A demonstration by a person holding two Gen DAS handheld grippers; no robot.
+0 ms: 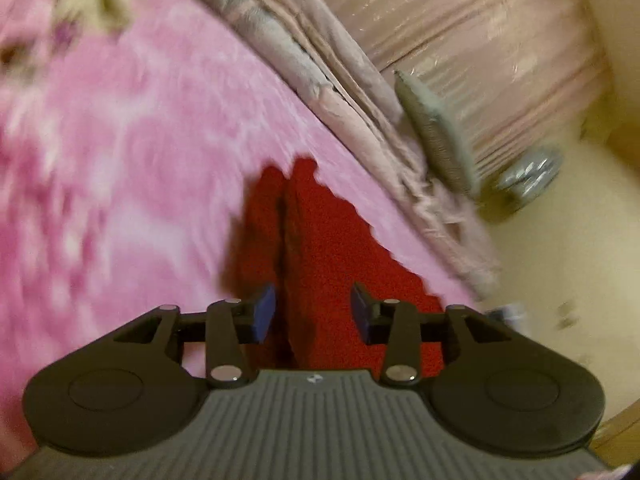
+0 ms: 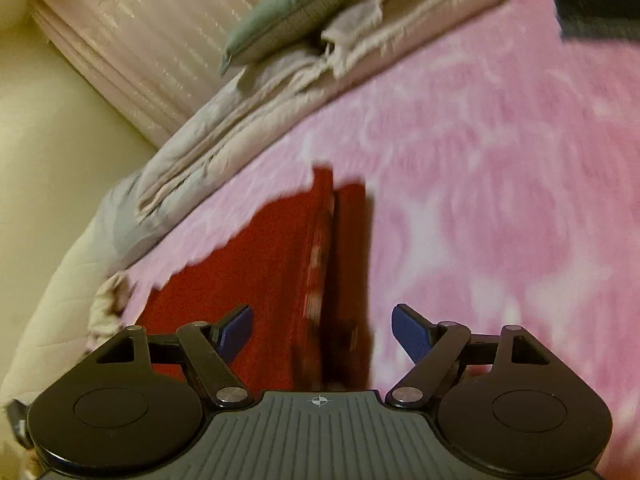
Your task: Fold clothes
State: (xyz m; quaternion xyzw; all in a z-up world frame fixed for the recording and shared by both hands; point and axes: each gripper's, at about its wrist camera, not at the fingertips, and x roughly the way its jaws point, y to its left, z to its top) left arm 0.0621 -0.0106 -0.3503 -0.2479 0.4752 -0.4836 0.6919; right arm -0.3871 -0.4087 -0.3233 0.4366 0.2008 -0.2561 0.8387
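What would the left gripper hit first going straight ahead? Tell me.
Most likely the folded red cloth: it lies directly ahead between the open left gripper pads, on the pink blanket. Blur leaves depth uncertain.

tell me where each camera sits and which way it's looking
Left wrist: sits on the left gripper, looking forward and down along its open blue pads at the red garment on the pink blanket; only the gripper's own fingers and body show.
Right wrist: sits on the right gripper, angled down at the red garment; its pads stand wide apart, clear of the cloth.
Shared: red garment, pink blanket, the folded beige bedding and the grey-green cushion beyond.
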